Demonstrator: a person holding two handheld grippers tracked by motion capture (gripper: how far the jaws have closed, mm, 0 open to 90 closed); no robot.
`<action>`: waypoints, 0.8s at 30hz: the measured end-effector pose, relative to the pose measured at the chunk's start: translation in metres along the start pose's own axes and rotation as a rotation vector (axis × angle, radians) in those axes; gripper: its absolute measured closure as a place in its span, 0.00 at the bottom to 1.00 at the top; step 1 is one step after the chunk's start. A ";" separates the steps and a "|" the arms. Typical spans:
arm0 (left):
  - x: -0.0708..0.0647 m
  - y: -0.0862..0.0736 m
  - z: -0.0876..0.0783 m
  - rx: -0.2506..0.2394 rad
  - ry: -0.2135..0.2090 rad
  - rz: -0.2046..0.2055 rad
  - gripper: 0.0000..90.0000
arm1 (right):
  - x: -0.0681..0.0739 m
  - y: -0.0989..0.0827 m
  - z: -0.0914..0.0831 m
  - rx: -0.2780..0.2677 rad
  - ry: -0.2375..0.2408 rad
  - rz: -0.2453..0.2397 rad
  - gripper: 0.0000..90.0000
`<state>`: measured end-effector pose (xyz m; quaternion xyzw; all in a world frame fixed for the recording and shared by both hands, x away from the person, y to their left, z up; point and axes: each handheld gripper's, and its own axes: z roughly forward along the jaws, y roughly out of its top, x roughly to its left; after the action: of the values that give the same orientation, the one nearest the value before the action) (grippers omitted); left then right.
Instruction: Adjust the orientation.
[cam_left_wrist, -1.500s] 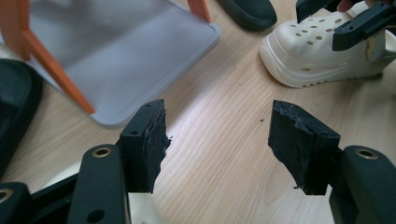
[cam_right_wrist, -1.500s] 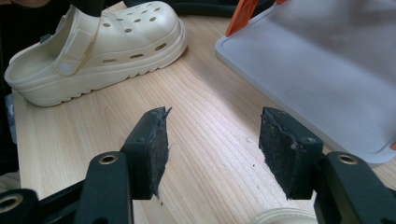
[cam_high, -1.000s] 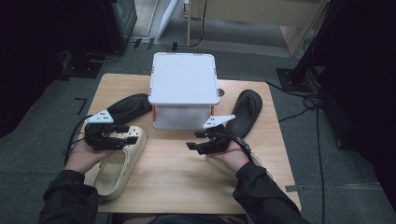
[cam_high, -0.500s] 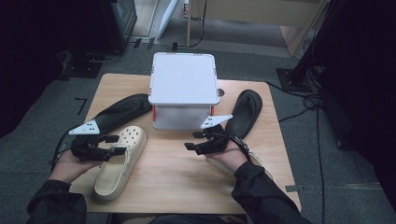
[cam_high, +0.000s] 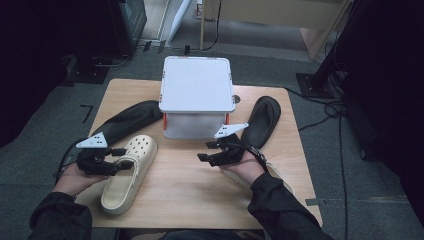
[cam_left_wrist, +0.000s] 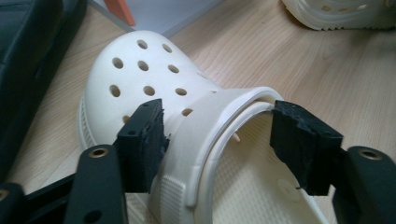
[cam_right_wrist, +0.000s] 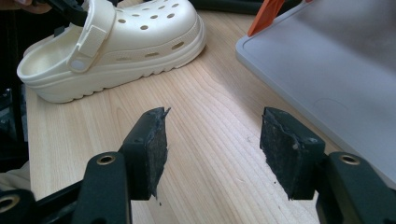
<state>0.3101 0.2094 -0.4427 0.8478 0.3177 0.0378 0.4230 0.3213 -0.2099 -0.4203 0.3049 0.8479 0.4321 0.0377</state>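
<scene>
Your left gripper (cam_left_wrist: 217, 140) has drawn back along the cream clog (cam_high: 127, 172) and now stands wide, jaws straddling its heel strap (cam_left_wrist: 210, 135), unclamped. The clog lies left of the white box (cam_high: 196, 97). Close next. Your right gripper (cam_right_wrist: 212, 149) hovers wide, empty.

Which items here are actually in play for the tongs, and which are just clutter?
In play:
- cream clog, its strap between the open jaws of the left tongs
- right tongs, open over bare wood, nothing held

Lying about:
- lidded white box
- black sandal
- black shoe
- second cream clog
</scene>
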 end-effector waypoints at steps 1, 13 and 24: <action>0.001 -0.002 -0.001 0.000 0.000 -0.008 0.44 | 0.000 0.000 0.000 -0.001 0.000 0.000 0.46; 0.003 -0.004 0.001 0.012 0.053 0.006 0.53 | 0.001 -0.001 0.001 0.008 0.001 -0.006 0.46; -0.010 0.010 0.003 0.004 0.100 0.106 0.83 | 0.002 -0.001 0.003 0.010 0.004 -0.009 0.46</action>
<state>0.3083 0.1973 -0.4348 0.8614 0.2931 0.1020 0.4022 0.3200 -0.2076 -0.4224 0.3003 0.8514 0.4284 0.0367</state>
